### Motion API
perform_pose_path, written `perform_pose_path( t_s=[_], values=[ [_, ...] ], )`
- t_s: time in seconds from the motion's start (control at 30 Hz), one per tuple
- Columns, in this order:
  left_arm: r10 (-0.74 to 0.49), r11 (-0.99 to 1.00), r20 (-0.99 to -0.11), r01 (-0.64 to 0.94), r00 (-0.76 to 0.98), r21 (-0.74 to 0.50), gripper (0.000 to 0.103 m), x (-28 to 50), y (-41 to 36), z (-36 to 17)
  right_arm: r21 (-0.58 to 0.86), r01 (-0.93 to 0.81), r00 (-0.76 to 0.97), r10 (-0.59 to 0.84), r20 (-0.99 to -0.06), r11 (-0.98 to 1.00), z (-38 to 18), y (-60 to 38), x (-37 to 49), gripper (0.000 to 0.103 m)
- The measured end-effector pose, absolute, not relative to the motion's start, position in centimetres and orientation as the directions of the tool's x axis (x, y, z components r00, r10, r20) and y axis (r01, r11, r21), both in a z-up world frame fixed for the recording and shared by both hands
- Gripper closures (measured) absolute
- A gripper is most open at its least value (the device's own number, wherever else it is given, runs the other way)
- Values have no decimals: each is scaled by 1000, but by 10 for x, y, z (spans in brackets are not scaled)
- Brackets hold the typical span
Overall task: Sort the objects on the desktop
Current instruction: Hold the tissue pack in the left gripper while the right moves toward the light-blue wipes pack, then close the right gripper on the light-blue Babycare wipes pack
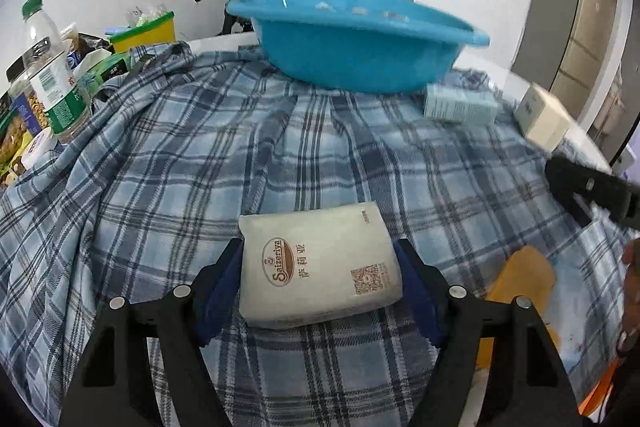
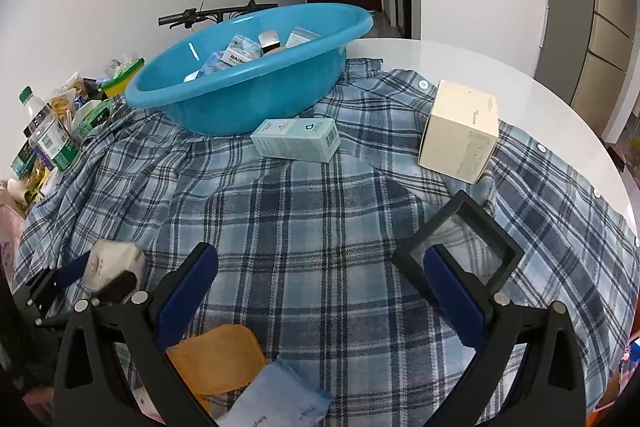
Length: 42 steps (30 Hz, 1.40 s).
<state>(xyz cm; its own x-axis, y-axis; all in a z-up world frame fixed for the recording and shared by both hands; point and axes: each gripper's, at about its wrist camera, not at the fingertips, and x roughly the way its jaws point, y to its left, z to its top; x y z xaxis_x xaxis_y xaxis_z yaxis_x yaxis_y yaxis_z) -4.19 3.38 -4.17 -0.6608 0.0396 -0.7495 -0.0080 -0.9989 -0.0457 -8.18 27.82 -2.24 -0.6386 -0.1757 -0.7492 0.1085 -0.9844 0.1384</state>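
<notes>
My left gripper [image 1: 320,259] is shut on a white Saizeriya tissue pack [image 1: 320,267], held just above the plaid cloth [image 1: 200,155]; the pack also shows in the right wrist view [image 2: 114,261]. My right gripper [image 2: 320,267] is open and empty over the cloth, its right finger beside a black square frame [image 2: 460,247]. A blue basin [image 2: 248,75] holding several small boxes stands at the back, also in the left wrist view [image 1: 352,39]. A pale green box [image 2: 296,139] and a cream box [image 2: 460,131] lie in front of it.
An orange pad [image 2: 216,359] and a blue packet [image 2: 276,399] lie near the front edge. Bottles and snack packs [image 1: 48,79] crowd the left side. The white round table's rim [image 2: 520,75] shows at the right. A bicycle handlebar [image 2: 216,13] stands behind the basin.
</notes>
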Motion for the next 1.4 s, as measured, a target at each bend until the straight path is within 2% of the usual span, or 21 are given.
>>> perform_pose_path(
  t_s=[0.17,0.43,0.57,0.6,0.67,0.73,0.83,1.0,1.07,1.4],
  values=[
    [27,-999,-715,11,-698,-48,27,-38,26,-25,132,166,-621,-208,-756,-977,-22,272,-69,1],
    [37,-998,-708,16,-705,-67,27,-34,21,-18,157,291,-594,-306,-744,-944,-15,245,-37,1],
    [44,-997,-713,11,-700,-73,27,-32,23,-19,103,314,-620,-286,-731,-944,-11,234,-27,2],
    [40,-997,-711,14,-702,-70,27,-31,23,-18,97,314,-626,-283,-727,-944,-10,233,-25,4],
    [26,-997,-708,30,-706,-66,27,-29,21,-17,96,306,-634,-278,-722,-947,-11,233,-23,23],
    [23,-997,-707,38,-707,-71,27,-28,18,-17,102,286,-633,-268,-727,-953,-13,237,-23,36],
    [30,-996,-713,39,-701,-81,27,-27,16,-18,102,267,-618,-252,-745,-958,-19,242,-21,44],
    [43,-996,-726,32,-686,-89,27,-26,17,-23,89,277,-560,-236,-795,-957,-36,242,-5,42],
    [49,-995,-727,30,-685,-96,27,-27,18,-23,61,274,-562,-211,-799,-960,-39,242,4,34],
    [69,-994,-727,13,-683,-107,27,-25,22,-22,42,254,-549,-179,-816,-966,-45,248,8,28]
  ],
)
